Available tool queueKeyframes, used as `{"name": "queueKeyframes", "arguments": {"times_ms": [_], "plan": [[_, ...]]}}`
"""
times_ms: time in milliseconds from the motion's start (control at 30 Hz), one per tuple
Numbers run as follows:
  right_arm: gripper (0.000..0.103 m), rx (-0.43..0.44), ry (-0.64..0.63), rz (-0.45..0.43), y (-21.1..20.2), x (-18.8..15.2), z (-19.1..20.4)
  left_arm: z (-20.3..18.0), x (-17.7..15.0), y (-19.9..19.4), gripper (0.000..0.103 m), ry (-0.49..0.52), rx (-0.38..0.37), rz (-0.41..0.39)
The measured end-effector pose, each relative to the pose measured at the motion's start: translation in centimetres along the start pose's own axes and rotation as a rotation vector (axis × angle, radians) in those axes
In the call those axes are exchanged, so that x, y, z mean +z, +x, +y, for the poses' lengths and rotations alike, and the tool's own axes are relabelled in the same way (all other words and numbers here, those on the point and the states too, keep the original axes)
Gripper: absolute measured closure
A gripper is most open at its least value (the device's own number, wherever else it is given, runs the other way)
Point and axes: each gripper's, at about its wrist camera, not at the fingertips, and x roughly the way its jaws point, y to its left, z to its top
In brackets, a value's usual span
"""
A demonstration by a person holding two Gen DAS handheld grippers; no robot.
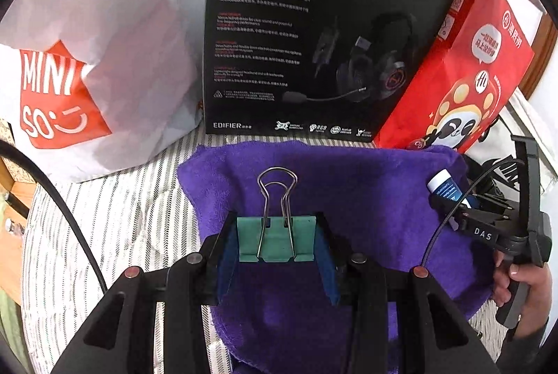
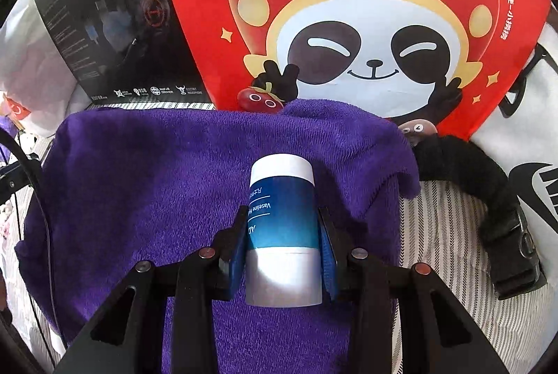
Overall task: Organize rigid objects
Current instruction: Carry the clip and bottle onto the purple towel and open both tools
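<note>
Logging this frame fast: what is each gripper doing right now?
Left gripper: shut on the green metal binder clip.
Right gripper: shut on the blue-and-white cylindrical Vaseline tube.

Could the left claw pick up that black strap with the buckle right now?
Probably not. The left claw is shut on a green binder clip, and the black strap lies beyond the purple towel, past the right claw.

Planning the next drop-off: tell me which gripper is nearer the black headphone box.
Left. The left gripper, holding the green binder clip, faces the black headphone box directly; the right gripper, holding the blue-and-white tube, sits farther right, before the red panda bag.
</note>
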Motion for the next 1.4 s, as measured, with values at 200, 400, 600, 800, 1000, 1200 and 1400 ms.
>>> {"name": "queueKeyframes", "arguments": {"times_ms": [200,400,600,800,1000,1200,1400], "plan": [[0.065,-0.006,-0.034,0.009,0.1,-0.4,0.1,-0.3,0.0,0.7,0.064,0.006,0.003,0.011],[0.05,0.043,-0.051,0.031,0.7,-0.2,1.1,-0.6,-0.1,1.5,0.064,0.009,-0.014,0.021],[0.047,0.041,-0.093,-0.01,-2.2,0.1,2.0,-1.2,-0.4,2.7,0.064,0.027,0.007,0.047],[0.039,0.011,-0.149,-0.102,-6.8,0.2,2.4,-1.7,-0.8,4.0,0.064,0.041,0.048,0.065],[0.037,0.004,-0.152,-0.157,-8.9,1.1,1.8,-3.3,-1.1,4.9,0.064,0.099,0.124,0.082],[0.037,0.007,-0.154,-0.16,-10.0,1.0,1.1,-4.1,-1.4,5.0,0.063,0.118,0.15,0.078],[0.037,0.015,-0.148,-0.171,-10.7,0.9,0.9,-5.5,-2.0,5.2,0.047,0.144,0.144,0.116]]}}
